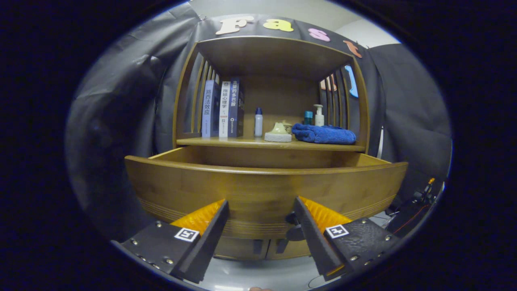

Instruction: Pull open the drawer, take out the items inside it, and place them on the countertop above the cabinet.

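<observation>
Against the left wall of the cabinet's open shelf, three books [223,109] stand upright, spines outward, propped on the slatted side so they do not topple. Next along the table [250,142] above the drawer is a small white bottle with a dark cap [258,122], then a pale sponge-like block with something on top [278,132], a folded blue towel [324,134] lying flat, and behind it a pump bottle [319,115] and a teal container [308,117].

Below, the drawer [262,190] is pulled out toward the camera, its long axis running left to right and its front panel facing the claw. The panel hides the inside, so I cannot tell what lies in it.

Lowest of all, the claw [261,210] sits just in front of the drawer front with its fingers spread wide and nothing between them. A dark knob [291,220] shows beside the right finger. Judging by this, the opening step looks done; lifting the claw above the front edge would be needed to reach in.
</observation>
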A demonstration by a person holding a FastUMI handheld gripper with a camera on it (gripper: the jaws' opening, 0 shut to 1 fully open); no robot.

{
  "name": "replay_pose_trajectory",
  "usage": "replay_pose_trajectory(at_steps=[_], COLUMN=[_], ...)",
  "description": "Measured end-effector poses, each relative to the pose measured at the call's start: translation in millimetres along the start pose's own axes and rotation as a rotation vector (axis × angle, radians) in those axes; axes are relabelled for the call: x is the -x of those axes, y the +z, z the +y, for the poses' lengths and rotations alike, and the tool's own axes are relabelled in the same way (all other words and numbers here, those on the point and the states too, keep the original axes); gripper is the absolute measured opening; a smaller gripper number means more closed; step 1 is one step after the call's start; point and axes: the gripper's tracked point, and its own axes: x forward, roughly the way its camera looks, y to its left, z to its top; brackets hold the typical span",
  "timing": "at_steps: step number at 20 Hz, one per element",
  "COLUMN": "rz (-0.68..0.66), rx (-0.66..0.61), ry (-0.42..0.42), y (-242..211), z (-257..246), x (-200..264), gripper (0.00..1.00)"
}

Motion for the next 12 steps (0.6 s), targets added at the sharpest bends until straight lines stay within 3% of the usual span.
replay_pose_trajectory(at_steps=[12], rz=[-0.039], rx=[-0.035], ry=[0.003], y=[12], z=[-5], x=[-74], gripper=[0.98])
